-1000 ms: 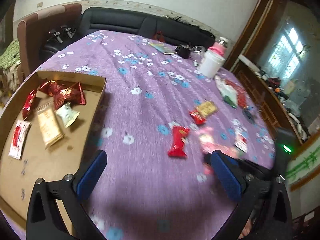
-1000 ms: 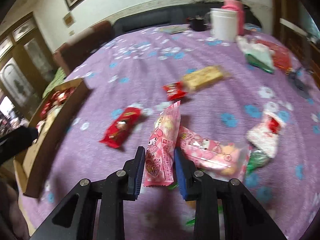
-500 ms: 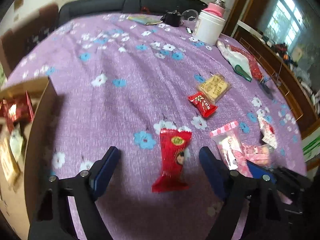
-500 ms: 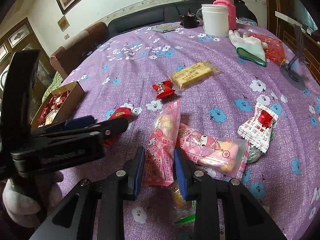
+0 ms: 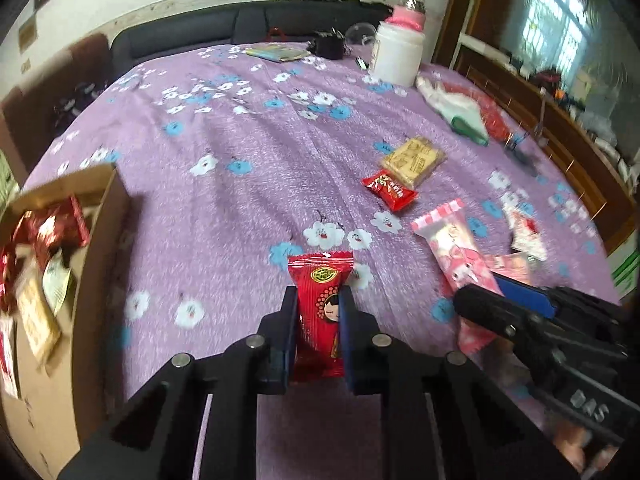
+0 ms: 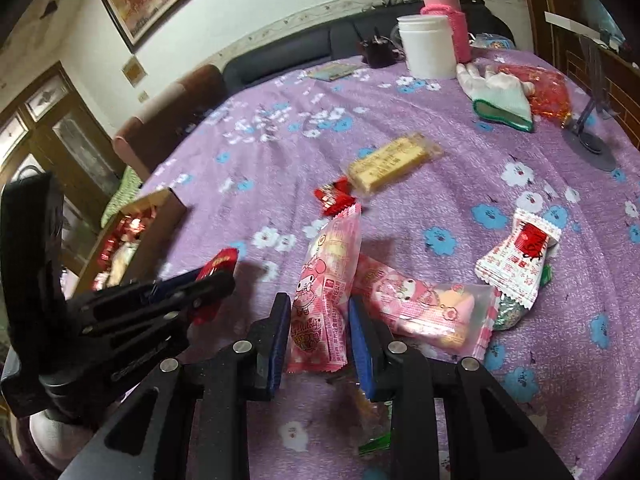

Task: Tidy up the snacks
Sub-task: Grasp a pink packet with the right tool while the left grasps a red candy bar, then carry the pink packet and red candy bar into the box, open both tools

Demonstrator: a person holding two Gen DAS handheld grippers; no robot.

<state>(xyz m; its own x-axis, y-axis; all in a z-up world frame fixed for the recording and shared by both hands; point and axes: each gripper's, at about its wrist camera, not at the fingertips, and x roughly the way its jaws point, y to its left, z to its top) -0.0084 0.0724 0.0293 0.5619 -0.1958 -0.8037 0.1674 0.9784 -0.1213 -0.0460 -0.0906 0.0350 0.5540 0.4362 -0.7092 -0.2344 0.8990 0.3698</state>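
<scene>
Between left gripper [image 5: 318, 330] pads, red snack [image 5: 320, 308]: label unreadable.

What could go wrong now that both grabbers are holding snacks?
The right gripper pinches the pink packet, which overlaps a second pink packet; lifting might drag that one along. The left gripper holds the red packet only by its lower half, so it could slip on the way to the cardboard box. The two grippers sit close together and could bump.
</scene>
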